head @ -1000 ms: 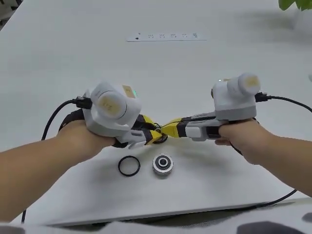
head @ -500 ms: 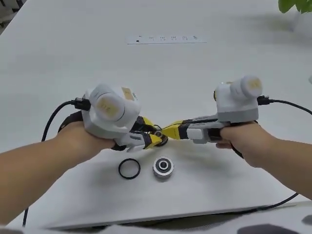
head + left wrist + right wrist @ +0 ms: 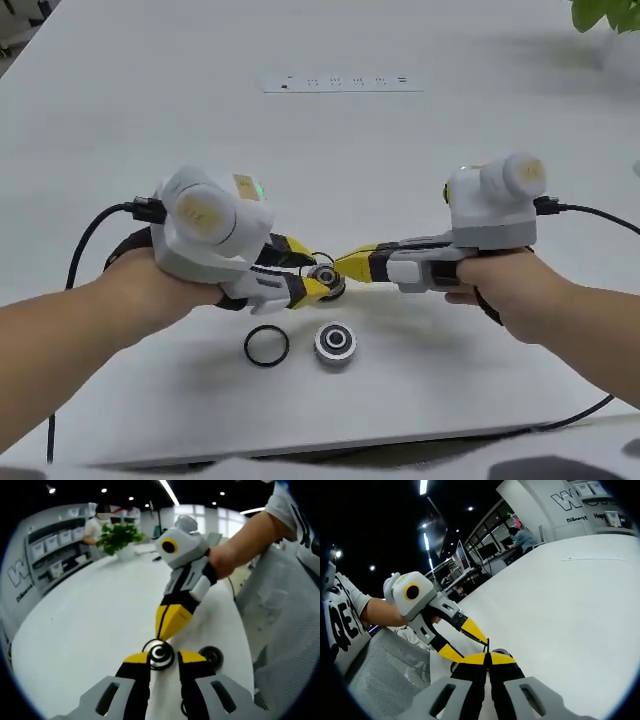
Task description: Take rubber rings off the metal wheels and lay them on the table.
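My left gripper (image 3: 322,281) is shut on a small metal wheel (image 3: 324,275), held a little above the white table (image 3: 420,170). The right gripper (image 3: 343,266) comes in from the right, and its yellow tips are shut on the thin black rubber ring (image 3: 319,259) at the wheel's edge. In the left gripper view the wheel (image 3: 159,653) sits between my left gripper's (image 3: 160,656) jaws, with the right gripper (image 3: 168,624) pinching at its top. The right gripper (image 3: 488,656) view shows a sliver of the ring (image 3: 487,645) above its shut tips. A loose rubber ring (image 3: 266,346) and a bare wheel (image 3: 335,341) lie on the table below.
A white power strip (image 3: 342,81) lies at the far side of the table. A potted plant (image 3: 603,12) stands at the far right corner. Black cables (image 3: 92,262) trail from both grippers, and the table's front edge (image 3: 330,438) is close.
The left gripper has shifted slightly left and rolled a little. Both grippers stay joined at the wheel, and the ring and wheel on the table have not moved.
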Tool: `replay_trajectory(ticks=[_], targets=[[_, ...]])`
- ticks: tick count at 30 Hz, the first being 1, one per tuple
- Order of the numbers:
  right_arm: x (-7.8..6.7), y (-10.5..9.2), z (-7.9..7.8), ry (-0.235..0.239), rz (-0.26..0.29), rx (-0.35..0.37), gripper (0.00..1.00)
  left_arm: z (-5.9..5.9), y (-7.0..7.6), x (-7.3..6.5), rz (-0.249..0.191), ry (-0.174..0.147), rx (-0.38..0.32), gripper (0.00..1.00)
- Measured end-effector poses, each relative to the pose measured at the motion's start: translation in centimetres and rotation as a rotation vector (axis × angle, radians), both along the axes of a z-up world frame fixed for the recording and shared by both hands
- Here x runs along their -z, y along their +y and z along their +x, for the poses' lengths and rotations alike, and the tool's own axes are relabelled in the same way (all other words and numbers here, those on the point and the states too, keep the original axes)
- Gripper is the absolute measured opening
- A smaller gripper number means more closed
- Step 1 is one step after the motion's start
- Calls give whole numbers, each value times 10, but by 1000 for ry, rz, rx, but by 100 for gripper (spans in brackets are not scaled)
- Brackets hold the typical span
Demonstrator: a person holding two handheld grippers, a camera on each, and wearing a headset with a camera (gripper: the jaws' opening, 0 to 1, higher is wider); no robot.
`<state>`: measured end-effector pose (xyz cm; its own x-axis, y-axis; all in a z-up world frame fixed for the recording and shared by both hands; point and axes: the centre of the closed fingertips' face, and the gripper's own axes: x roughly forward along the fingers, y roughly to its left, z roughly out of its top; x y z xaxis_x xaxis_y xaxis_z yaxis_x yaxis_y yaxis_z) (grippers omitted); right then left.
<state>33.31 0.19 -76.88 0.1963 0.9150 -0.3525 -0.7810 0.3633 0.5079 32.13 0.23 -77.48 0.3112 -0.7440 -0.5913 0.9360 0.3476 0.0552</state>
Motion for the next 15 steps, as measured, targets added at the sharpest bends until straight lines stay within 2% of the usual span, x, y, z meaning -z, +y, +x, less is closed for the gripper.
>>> replay_trajectory(ticks=[8, 15], targets=[[-7, 2, -2, 5, 21, -1, 0, -4, 4, -15, -42, -11, -5, 29], [-12, 4, -3, 4, 38, -5, 0, -8, 11, -24, -58, -27, -13, 32]])
